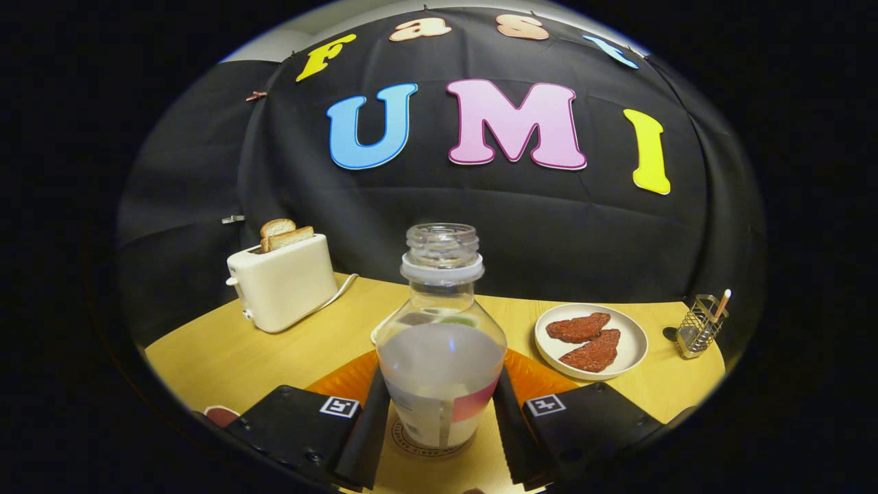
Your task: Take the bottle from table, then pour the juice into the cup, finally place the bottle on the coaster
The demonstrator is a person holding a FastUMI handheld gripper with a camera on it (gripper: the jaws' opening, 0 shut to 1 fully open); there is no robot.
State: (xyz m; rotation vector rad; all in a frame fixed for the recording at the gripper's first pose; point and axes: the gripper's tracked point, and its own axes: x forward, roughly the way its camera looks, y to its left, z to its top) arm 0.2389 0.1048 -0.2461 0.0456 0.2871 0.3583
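While upright on the coaster (431,449), capless bottle (441,343) sits between claw (439,418) fingers, both pressing its sides, gripped.

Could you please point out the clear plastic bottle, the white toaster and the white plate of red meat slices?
Clear plastic bottle (441,363): gripper view, cloudy lower body between the jaws.
White toaster (285,285): gripper view, front side panel.
White plate (634,339): gripper view, bare rim.

Far left: cream toaster (281,287) with two toast slices (284,234) up. Right: white plate (634,343) bearing two reddish meat pieces (584,339). Far right: wire holder (698,326).
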